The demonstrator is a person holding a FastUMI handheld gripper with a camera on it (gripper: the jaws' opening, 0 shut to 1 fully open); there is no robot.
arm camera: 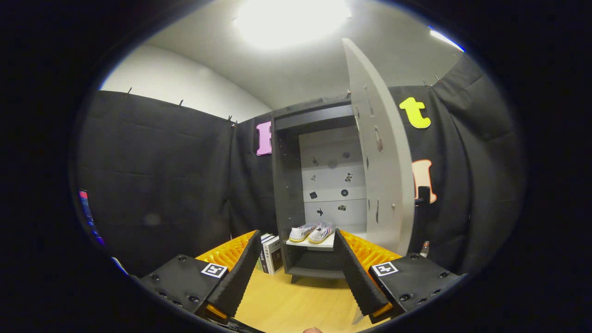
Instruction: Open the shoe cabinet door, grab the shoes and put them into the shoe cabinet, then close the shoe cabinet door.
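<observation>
The shoes (pixel 312 232) sit side by side on the low shelf (pixel 319 243) inside the shoe cabinet (pixel 289 185), far ahead of me, so the loading looks done. The door (pixel 381 152) stands swung open to the right; closing it is what remains. My gripper (pixel 296 277) has its fingers spread apart, holding nothing, above the wooden table (pixel 286 305). Some books (pixel 270 253) lean at the cabinet's left.

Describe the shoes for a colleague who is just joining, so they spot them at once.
Find the tall dark shoe cabinet standing against the black cloth wall, its pale door swung open. On the white shelf low inside sits a pair of white shoes with tan soles, beyond the open fingers of the gripper. The books left of the cabinet stand on the table, not inside.
</observation>
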